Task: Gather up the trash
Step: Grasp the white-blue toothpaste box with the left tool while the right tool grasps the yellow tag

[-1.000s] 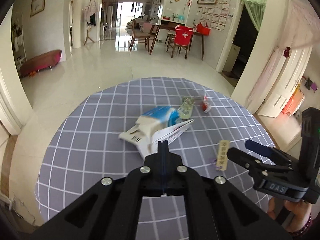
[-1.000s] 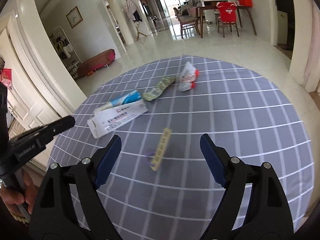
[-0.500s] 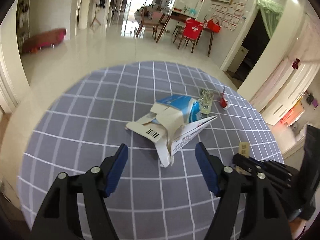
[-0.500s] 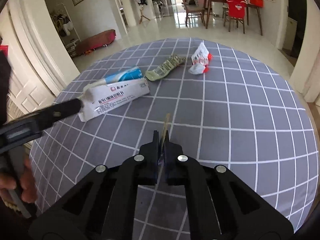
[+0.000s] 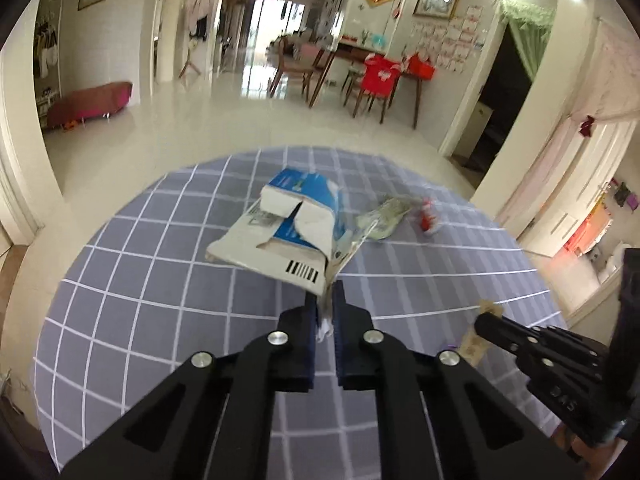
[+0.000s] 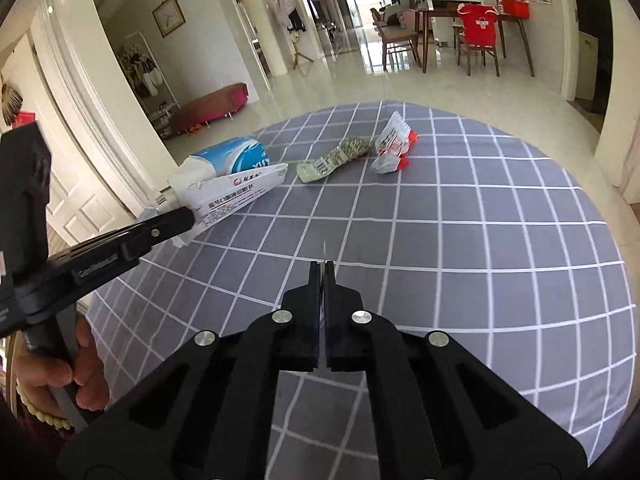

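The left gripper (image 5: 327,304) is clamped on a torn white-and-blue cardboard box (image 5: 280,236) with a barcode, lifted over the round table's (image 6: 480,260) grey checked cloth. The right gripper (image 6: 323,270) pinches a thin beige paper strip (image 5: 478,340). A crinkled blister pack (image 6: 334,158) and a red-white wrapper (image 6: 392,146) lie flat farther back, glossy tiled floor beyond.

Two wrist fisheyes, low and close over the round table (image 5: 120,292)

Each faces forward along its fingers toward the far edge; both share the checked tabletop, the dining set (image 6: 476,36) beyond, and each other's gripper.
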A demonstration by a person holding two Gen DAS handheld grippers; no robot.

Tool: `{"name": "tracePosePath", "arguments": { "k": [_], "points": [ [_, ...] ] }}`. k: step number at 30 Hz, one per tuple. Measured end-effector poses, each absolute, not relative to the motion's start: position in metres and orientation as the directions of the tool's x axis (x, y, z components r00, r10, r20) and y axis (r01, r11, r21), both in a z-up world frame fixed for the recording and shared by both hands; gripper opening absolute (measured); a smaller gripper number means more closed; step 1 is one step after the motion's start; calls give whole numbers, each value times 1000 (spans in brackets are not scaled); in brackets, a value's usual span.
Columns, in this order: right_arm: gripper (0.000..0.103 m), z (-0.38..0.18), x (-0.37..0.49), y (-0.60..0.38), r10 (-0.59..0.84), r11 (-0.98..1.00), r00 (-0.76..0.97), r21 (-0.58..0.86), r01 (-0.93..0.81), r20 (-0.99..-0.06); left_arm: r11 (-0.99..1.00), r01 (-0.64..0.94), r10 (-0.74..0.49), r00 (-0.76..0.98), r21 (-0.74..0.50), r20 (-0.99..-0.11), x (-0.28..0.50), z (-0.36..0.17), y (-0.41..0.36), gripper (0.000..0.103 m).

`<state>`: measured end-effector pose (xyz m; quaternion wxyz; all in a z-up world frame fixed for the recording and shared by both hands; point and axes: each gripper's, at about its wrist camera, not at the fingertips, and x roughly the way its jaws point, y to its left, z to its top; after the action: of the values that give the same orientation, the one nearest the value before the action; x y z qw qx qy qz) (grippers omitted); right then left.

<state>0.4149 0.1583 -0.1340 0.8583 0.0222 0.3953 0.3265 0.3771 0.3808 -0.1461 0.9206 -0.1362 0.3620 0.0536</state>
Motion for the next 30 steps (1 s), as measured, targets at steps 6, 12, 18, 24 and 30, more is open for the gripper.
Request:
{"name": "tracePosePath", "arguments": {
  "k": [6, 12, 18, 24, 30],
  "points": [
    [1, -112, 397, 123, 602, 780, 506, 322, -536, -617, 970, -145, -10, 779, -195, -627, 349, -114, 344, 7],
    [2, -103, 387, 90, 626, 773, 504, 390, -500, -595, 978, -109, -21, 798, -180, -602, 331, -96, 308, 7],
    [65, -111, 379, 85, 599, 796, 515, 390, -462, -613, 980, -123, 4, 791, -153, -612, 317, -94, 292, 7],
    [64, -130, 389, 116, 570, 805, 474, 342, -485, -671, 976, -170, 46, 777, -139, -628, 310, -102, 307, 7],
    [41, -148, 401, 156, 506, 814, 449, 237, -530, -736, 974, -185, 58, 762, -131, -645, 316, -112, 323, 7]
  ]
}}
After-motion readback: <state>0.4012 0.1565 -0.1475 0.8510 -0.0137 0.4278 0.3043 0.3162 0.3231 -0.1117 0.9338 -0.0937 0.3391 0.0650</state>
